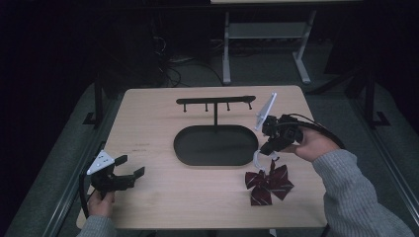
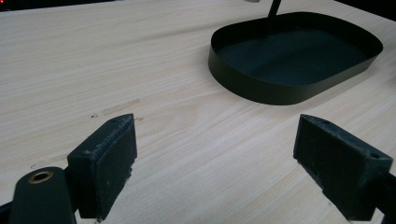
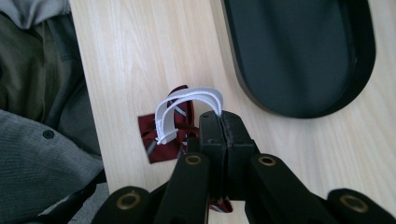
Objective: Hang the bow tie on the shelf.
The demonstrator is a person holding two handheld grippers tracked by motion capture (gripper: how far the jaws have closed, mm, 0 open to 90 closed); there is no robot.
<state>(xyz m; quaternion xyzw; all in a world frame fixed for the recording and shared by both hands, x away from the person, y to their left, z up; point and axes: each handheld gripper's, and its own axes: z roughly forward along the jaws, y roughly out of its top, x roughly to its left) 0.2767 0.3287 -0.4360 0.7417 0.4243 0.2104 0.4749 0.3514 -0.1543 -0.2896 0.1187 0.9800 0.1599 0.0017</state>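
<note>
Bare table [image 1: 163,197] lies open at front left; the black tray [image 1: 216,145] and hook stand [image 1: 216,101] block the middle.

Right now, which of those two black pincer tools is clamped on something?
The right hand-held gripper: its jaws are pressed together on the white strap of the dark red bow. The left hand-held gripper stands wide open, holding nothing.

Dark room, grey floor [image 1: 267,69], white desk legs [image 1: 226,54].

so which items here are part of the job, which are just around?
In play:
- bow tie, white strap pinched by right gripper
- hook stand with black tray

Idle:
- left gripper, open, empty
- desk frame behind the table
</note>
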